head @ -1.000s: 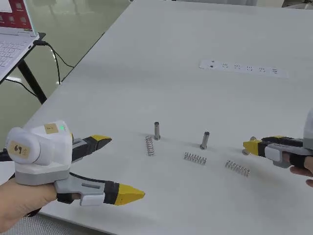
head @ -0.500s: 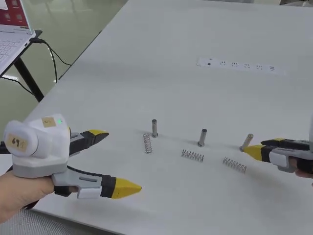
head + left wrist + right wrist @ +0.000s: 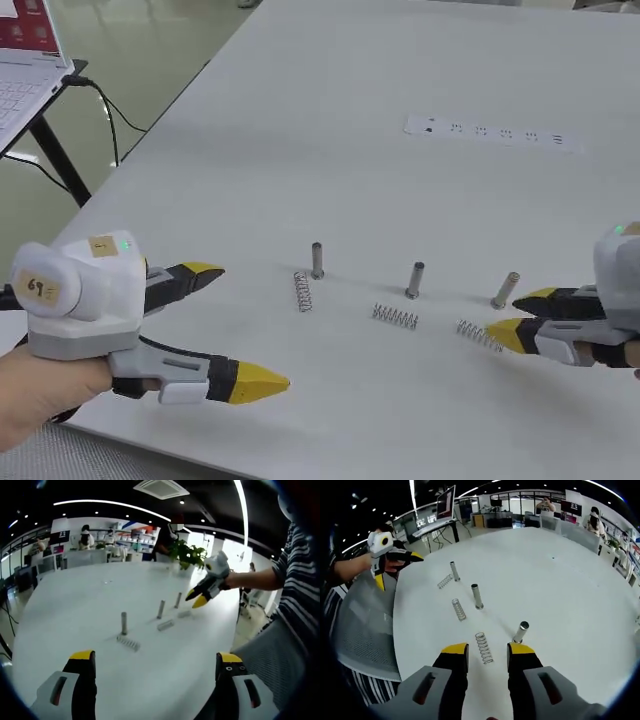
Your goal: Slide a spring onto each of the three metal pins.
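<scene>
Three metal pins stand upright in a row on the white table [image 3: 330, 120], and the middle pin [image 3: 416, 281] is the marker for all the rest. The left pin [image 3: 317, 260] stands well to the left of the middle pin and the right pin [image 3: 506, 290] well to its right. None of the three carries a spring.

The middle spring [image 3: 395, 317] lies flat just in front of the middle pin, a little to its left. The left spring [image 3: 303, 291] lies flat much farther to the left of the middle pin. The right spring [image 3: 477, 335] lies flat in front and to the right of the middle pin.

The right gripper [image 3: 517, 315] is low over the table to the right of the middle pin, its yellow-tipped jaws parted a little. In the right gripper view the right spring [image 3: 483, 648] lies on the table in the gap between the two tips and is not pinched.

The left gripper [image 3: 235, 325] is held far to the left and in front of the middle pin, past the left spring, with its jaws spread wide and nothing between them.

A power strip [image 3: 492, 136] lies well behind the middle pin, and a laptop [image 3: 25, 60] sits off the table, far to the left and behind it
</scene>
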